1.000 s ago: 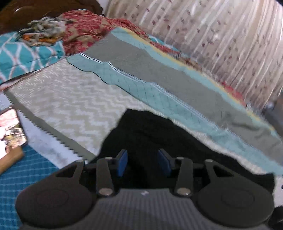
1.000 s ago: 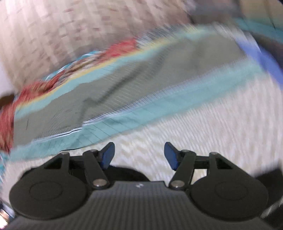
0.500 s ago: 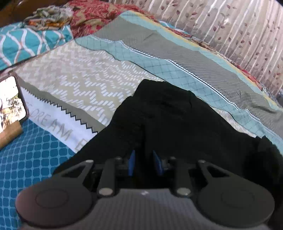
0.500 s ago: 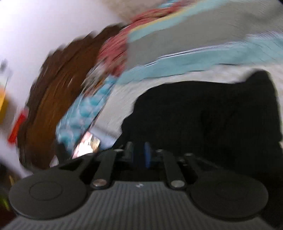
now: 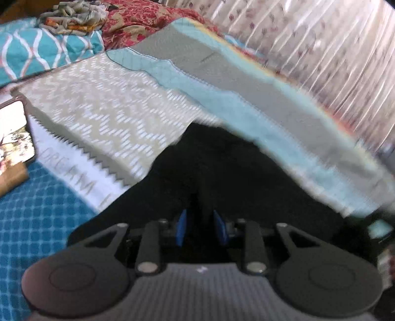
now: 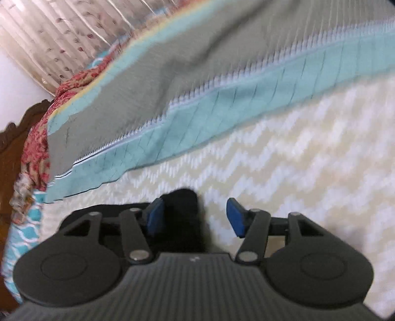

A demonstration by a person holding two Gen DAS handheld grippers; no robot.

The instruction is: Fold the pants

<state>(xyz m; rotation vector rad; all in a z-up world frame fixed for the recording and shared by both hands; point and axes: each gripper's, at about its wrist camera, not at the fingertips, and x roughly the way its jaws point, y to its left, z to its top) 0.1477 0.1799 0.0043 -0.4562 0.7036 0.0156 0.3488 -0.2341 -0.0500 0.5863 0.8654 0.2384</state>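
Black pants [image 5: 234,172] lie bunched on the patterned bedspread [image 5: 98,103]. My left gripper [image 5: 201,227] sits low over them, its blue pads a narrow gap apart with a ridge of black fabric pinched between; its jaws are opening slightly. In the right wrist view, a black end of the pants [image 6: 182,210] pokes up between the jaws of my right gripper [image 6: 195,217]. Those jaws are opening wide. The fabric lies against the left pad [image 6: 154,217] and clear of the right pad [image 6: 235,217]. Both views are motion-blurred.
A lit phone [image 5: 14,138] rests on a wooden block at the left edge. A teal pillow [image 5: 37,54] and red patterned cloth [image 5: 148,22] lie at the bed's head by a dark wooden headboard [image 6: 14,148]. A curtain [image 5: 321,49] hangs along the far side.
My right gripper swung away from the spread of black fabric toward the pale chevron bedspread, and its pads went from almost together to wide apart. The left pads parted a little over the pants.
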